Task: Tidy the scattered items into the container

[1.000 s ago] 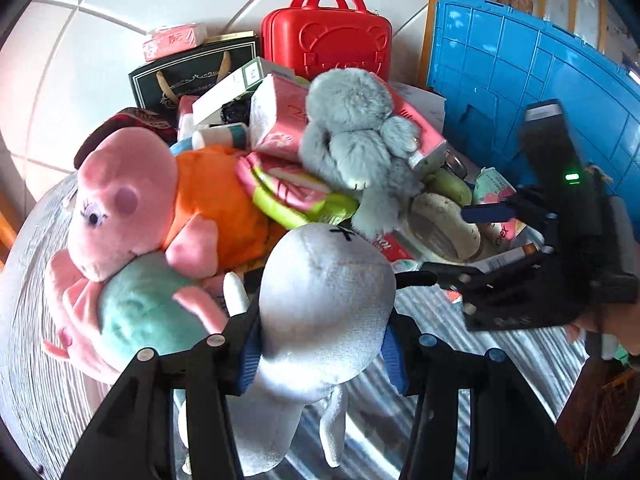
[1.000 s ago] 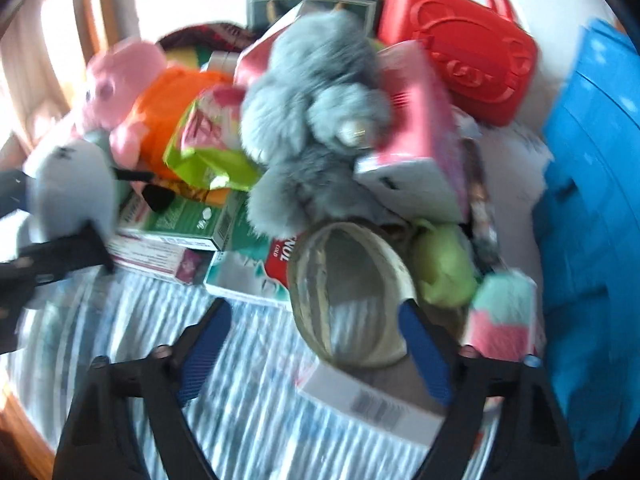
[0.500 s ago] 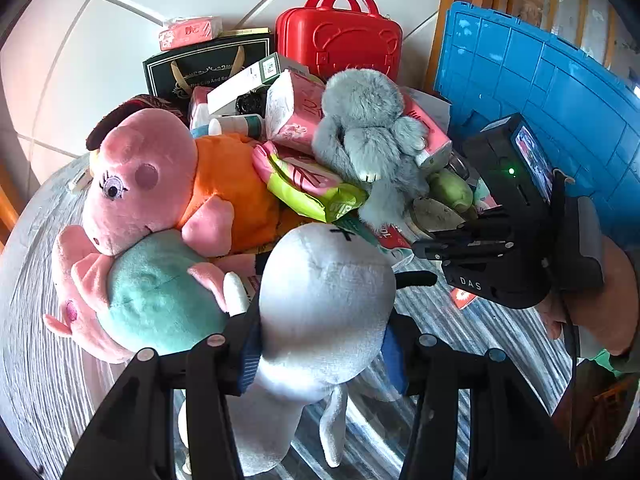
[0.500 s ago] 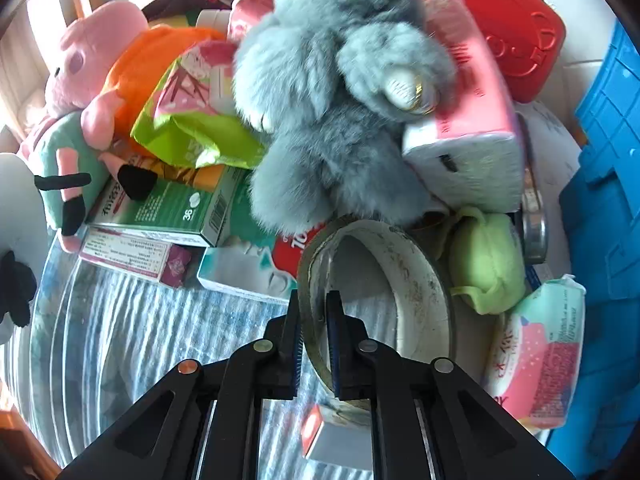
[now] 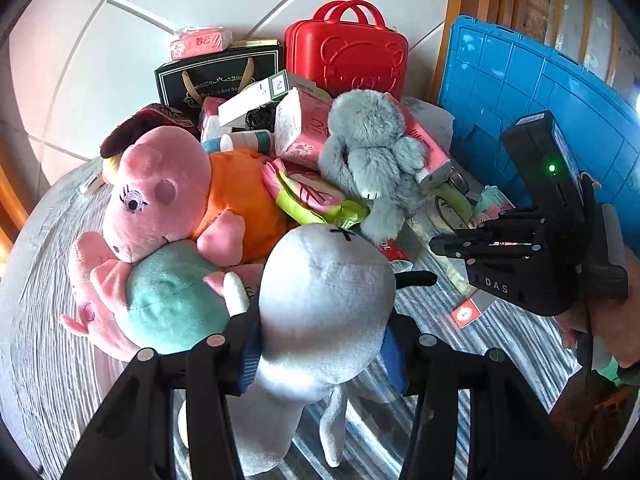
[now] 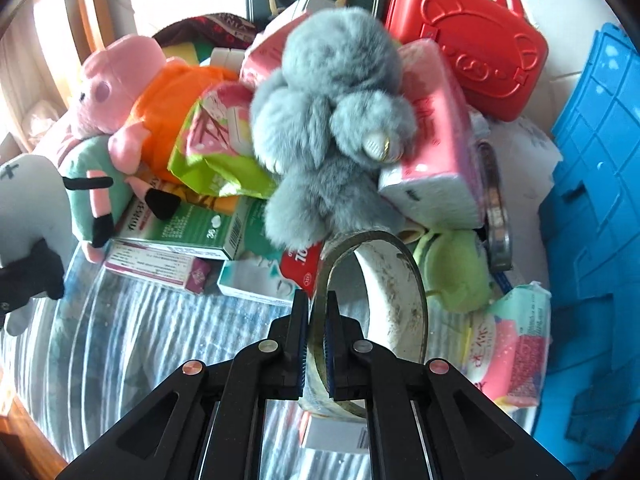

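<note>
My left gripper (image 5: pixel 320 344) is shut on a white plush toy (image 5: pixel 324 292) with black limbs, held above the striped table; the same toy shows at the left edge of the right wrist view (image 6: pixel 24 200). My right gripper (image 6: pixel 316 344) is shut on the wall of a wide tape roll (image 6: pixel 396 280), one finger inside the ring and one outside. The roll stands tilted on edge in front of a grey furry plush (image 6: pixel 336 120). A blue crate (image 5: pixel 540 92) stands at the right, beyond the right gripper (image 5: pixel 440 246); the crate (image 6: pixel 592 200) also fills the right edge of the right wrist view.
A pile lies behind: a pink pig plush (image 5: pixel 160 188) in orange, a teal-bellied plush (image 5: pixel 168 296), pink tissue packs (image 6: pixel 436 136), green boxes (image 6: pixel 188 228), a green soft toy (image 6: pixel 456 272), a red case (image 5: pixel 348 60) and a dark gift bag (image 5: pixel 216 76). A hand (image 5: pixel 604 320) holds the right gripper.
The right gripper's jaws went from wide open around the tape roll to shut on its wall, and the roll has tipped up on edge. The left gripper still holds the white plush.
</note>
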`<state>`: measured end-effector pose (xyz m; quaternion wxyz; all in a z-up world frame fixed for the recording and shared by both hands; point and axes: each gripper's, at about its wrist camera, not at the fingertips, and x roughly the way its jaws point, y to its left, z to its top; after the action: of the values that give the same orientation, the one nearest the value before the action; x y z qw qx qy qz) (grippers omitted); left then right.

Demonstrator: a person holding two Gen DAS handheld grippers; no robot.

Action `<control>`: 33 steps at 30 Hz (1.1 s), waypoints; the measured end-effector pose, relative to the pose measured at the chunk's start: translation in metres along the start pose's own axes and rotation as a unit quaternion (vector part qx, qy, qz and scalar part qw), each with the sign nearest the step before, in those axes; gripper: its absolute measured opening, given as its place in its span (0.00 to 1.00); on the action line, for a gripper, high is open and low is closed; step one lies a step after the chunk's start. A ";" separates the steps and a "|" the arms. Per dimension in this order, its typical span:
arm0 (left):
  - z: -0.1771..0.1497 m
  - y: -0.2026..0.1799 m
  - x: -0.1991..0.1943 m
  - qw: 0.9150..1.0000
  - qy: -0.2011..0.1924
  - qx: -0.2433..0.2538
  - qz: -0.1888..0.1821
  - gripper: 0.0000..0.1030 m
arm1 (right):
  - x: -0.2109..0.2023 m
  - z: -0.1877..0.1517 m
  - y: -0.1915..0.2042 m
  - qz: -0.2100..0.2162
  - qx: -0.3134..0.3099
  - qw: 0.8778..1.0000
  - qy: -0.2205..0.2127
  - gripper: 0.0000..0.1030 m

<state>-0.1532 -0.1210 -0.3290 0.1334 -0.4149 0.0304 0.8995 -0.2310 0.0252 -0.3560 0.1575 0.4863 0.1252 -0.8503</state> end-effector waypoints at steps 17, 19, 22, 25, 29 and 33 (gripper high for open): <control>0.027 0.001 -0.044 0.999 -0.024 -0.008 0.027 0.48 | -0.085 0.018 -0.021 0.011 0.019 0.999 -0.032 0.07; 0.032 -0.001 -0.051 0.999 -0.029 -0.004 0.033 0.48 | -0.099 0.019 -0.021 0.014 0.018 0.999 -0.038 0.07; 0.041 -0.001 -0.063 0.999 -0.036 -0.005 0.040 0.48 | -0.120 0.021 -0.020 0.015 0.015 0.999 -0.049 0.07; 0.051 -0.004 -0.077 0.998 -0.045 -0.001 0.046 0.48 | -0.144 0.026 -0.021 0.017 0.014 0.998 -0.061 0.07; 0.063 -0.008 -0.095 0.997 -0.059 0.004 0.050 0.48 | -0.172 0.033 -0.025 0.036 0.029 0.997 -0.064 0.07; 0.073 -0.012 -0.114 0.996 -0.073 0.007 0.056 0.48 | -0.197 0.038 -0.021 0.045 0.025 0.996 -0.077 0.07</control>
<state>-0.1335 -0.1220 -0.1944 0.0876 -0.3447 0.0500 0.9333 -0.1754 0.0597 -0.1648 0.1924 0.4284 0.0692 -0.8802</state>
